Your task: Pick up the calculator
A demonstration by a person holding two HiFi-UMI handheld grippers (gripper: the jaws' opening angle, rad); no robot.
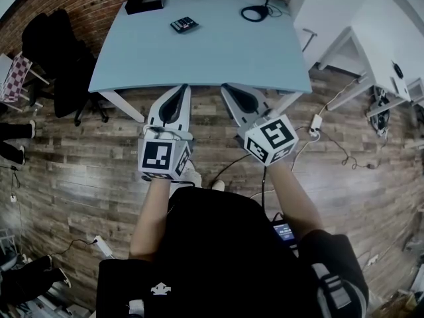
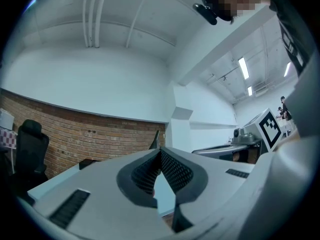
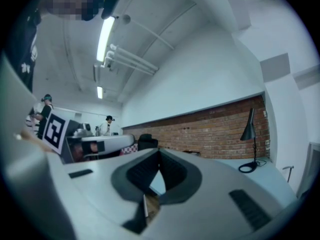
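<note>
The calculator (image 1: 184, 24) lies on the pale blue table (image 1: 218, 55), toward its far side and near a black box (image 1: 147, 0) at the corner. You hold your left gripper (image 1: 181, 89) and right gripper (image 1: 227, 87) side by side at the table's near edge, well apart from the calculator. Both have their jaws pressed together on nothing.

Pale blue table (image 1: 218, 52), calculator (image 1: 184, 24), black box (image 1: 146, 0), desk lamp (image 1: 255, 12)

No lettering, brand or number can be read anywhere; the calculator (image 1: 184, 24), at 12 o'clock on the bench (image 1: 218, 58), shows too small to make out.
</note>
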